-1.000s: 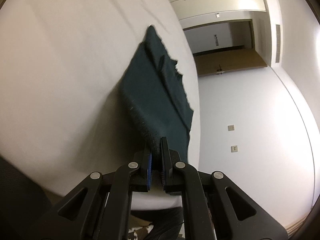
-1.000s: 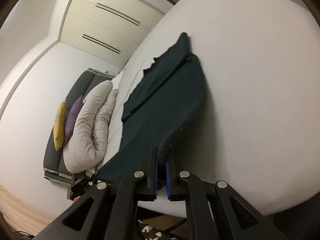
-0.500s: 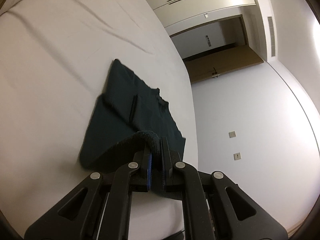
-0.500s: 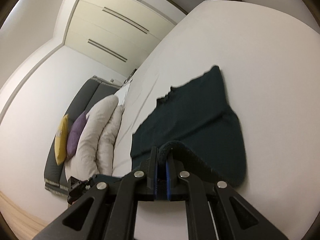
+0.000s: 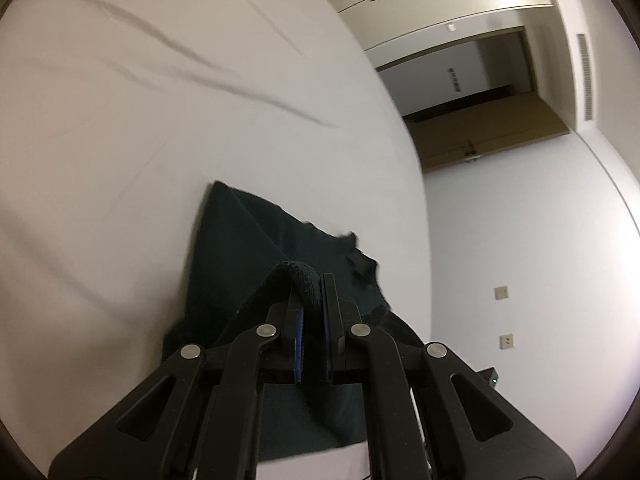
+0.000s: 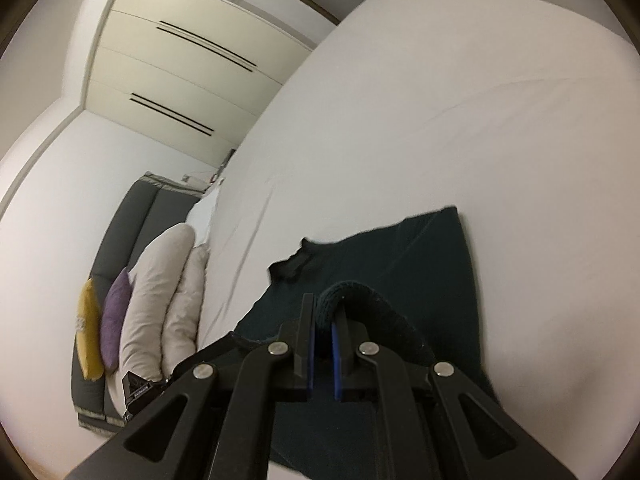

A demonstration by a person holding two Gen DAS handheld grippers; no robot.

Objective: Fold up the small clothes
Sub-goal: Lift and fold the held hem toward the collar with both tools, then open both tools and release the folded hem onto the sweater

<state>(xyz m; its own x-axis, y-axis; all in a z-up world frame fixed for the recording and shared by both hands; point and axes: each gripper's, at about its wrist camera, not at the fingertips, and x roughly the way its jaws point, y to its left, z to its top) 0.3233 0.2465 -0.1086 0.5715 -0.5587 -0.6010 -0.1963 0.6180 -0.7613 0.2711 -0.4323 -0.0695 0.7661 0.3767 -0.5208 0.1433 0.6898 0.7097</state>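
Note:
A small dark green garment (image 5: 240, 256) lies on a white bed (image 5: 140, 120); it also shows in the right wrist view (image 6: 420, 264). My left gripper (image 5: 312, 292) is shut on the garment's thick hem, which arches over the fingertips. My right gripper (image 6: 324, 312) is shut on the other end of the same hem (image 6: 360, 292). Both hold the near edge lifted and carried over the rest of the garment. The neckline (image 6: 296, 264) lies at the far left side of the cloth.
The white sheet (image 6: 440, 120) has a few creases. A grey sofa (image 6: 120, 232) with white, purple and yellow cushions stands left of the bed. A wooden door (image 5: 480, 136) and wall sockets (image 5: 502, 292) are to the right. White wardrobes (image 6: 180, 60) line the far wall.
Both grippers have carried the held hem forward over the garment, from hanging off the bed's edge to folding over the cloth. The garment now lies flatter and closer beneath the fingers.

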